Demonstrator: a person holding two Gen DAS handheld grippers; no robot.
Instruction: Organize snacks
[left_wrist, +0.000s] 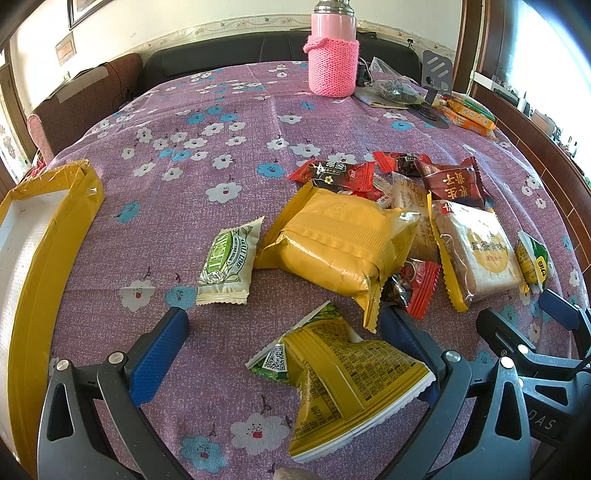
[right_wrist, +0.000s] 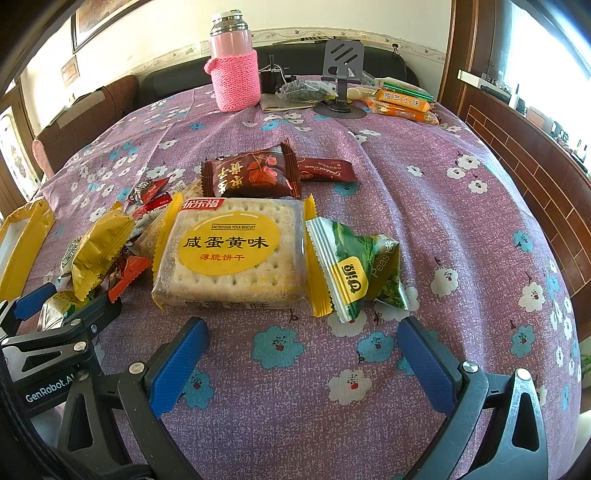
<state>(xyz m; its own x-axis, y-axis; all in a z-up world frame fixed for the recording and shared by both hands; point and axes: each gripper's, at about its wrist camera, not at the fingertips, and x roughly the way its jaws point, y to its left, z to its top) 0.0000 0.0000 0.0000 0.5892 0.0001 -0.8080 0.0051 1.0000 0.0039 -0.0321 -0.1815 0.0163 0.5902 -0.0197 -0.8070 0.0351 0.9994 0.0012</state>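
Left gripper (left_wrist: 284, 339) is spread wide w/ a yellow packet (left_wrist: 347, 391) lying flat on the cloth between its blue fingers (left_wrist: 159, 354) — right edge of the packet is against or just beside the right finger, can't tell if touching. Nothing pinched. Ahead sits a big gold packet (left_wrist: 332, 251), a green-and-white sweet (left_wrist: 229, 262) to its left, red wrappers (left_wrist: 417, 284) partly buried under the pile. Yellow box (left_wrist: 55, 229) at far left, cut off by the frame edge.

Right gripper (right_wrist: 303, 350) also spread, empty, over bare flowered tablecloth (right_wrist: 461, 229). Just beyond: the egg-yolk biscuit pack (right_wrist: 232, 254), a green pea packet (right_wrist: 358, 269) beside it on the right, a brown packet (right_wrist: 255, 175) behind. Left of the biscuits the heap overlaps — individual items hard to separate. Far back: pink flask (right_wrist: 234, 70), phone stand (right_wrist: 341, 74), orange packets (right_wrist: 402, 103), small print unreadable.
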